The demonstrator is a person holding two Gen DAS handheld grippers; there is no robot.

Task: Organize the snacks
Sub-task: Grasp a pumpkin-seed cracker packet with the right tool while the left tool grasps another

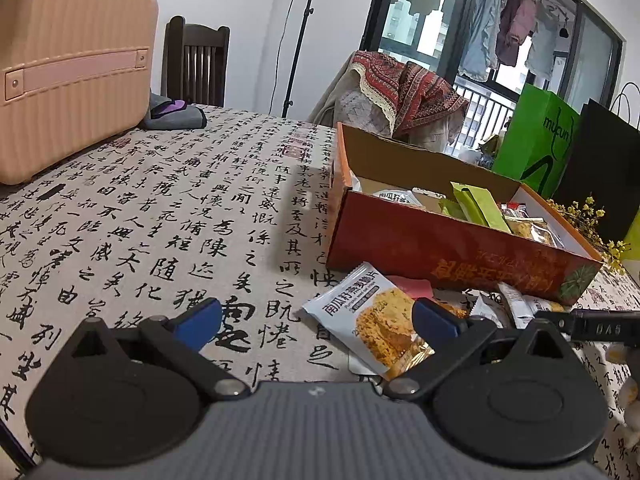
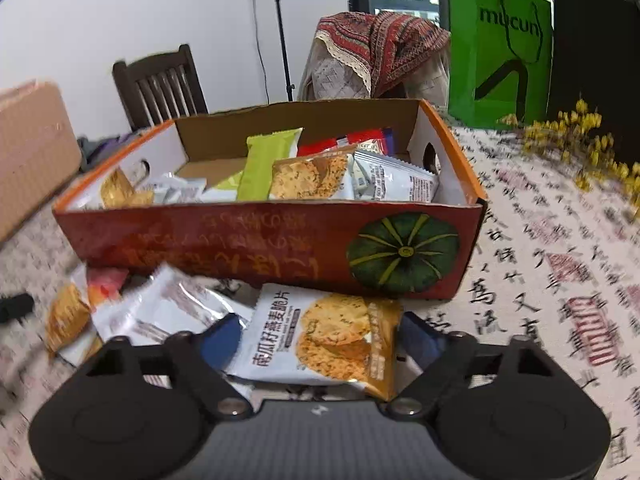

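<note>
An orange-red cardboard box [image 2: 224,248] with a pumpkin picture stands on the calligraphy tablecloth and holds several snack packets. In front of it lie loose packets. A white oat crisp packet [image 2: 324,336] sits between my right gripper's [image 2: 320,340] blue pads, which touch its two side edges. Beside it lies a silver packet [image 2: 168,308]. In the left wrist view my left gripper [image 1: 316,322] stands open over the cloth, and another oat crisp packet [image 1: 372,320] lies by its right finger, in front of the box [image 1: 460,248].
A beige hard case [image 1: 72,68] stands at the table's far left, with a dark wooden chair [image 1: 196,64] behind it. A green paper bag [image 2: 500,52], a black bag [image 2: 592,60] and yellow dried flowers [image 2: 580,140] sit to the right of the box.
</note>
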